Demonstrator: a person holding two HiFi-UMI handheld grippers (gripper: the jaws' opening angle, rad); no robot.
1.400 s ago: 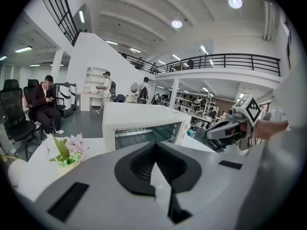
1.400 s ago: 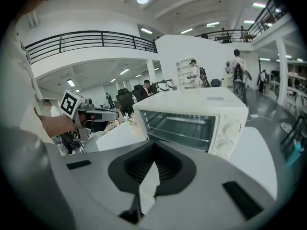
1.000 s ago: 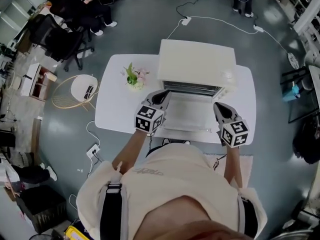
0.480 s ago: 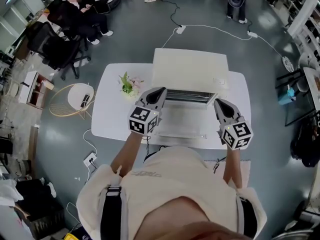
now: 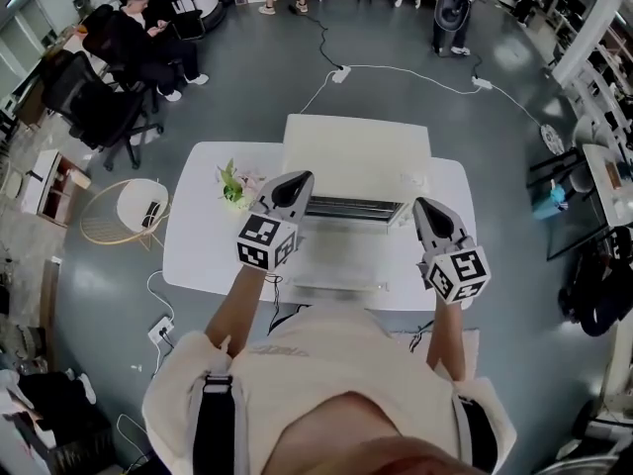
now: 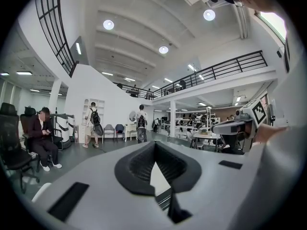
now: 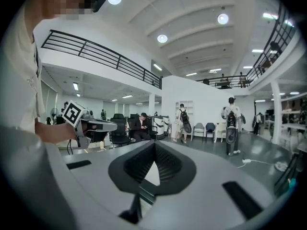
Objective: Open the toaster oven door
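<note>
The cream toaster oven (image 5: 356, 151) stands at the back of a white table (image 5: 198, 250). Its glass door (image 5: 341, 250) lies folded down flat toward me, with the handle (image 5: 334, 286) at the near edge and the rack slot showing behind it. My left gripper (image 5: 295, 183) hovers over the door's left side, and my right gripper (image 5: 425, 210) over its right side. Neither touches the oven. In the left gripper view the left gripper (image 6: 154, 145) has its jaws together on nothing, and the right gripper (image 7: 154, 145) looks the same in its own view.
A small potted plant (image 5: 233, 182) sits on the table left of the oven. On the floor lie a round wire stand (image 5: 121, 212) at the left, cables and a power strip (image 5: 339, 73) behind the table. A seated person (image 5: 148, 38) and office chairs are far left.
The head view has drawn back, so the table looks smaller. Both grippers have risen slightly and stay on either side of the door. The door lies open throughout.
</note>
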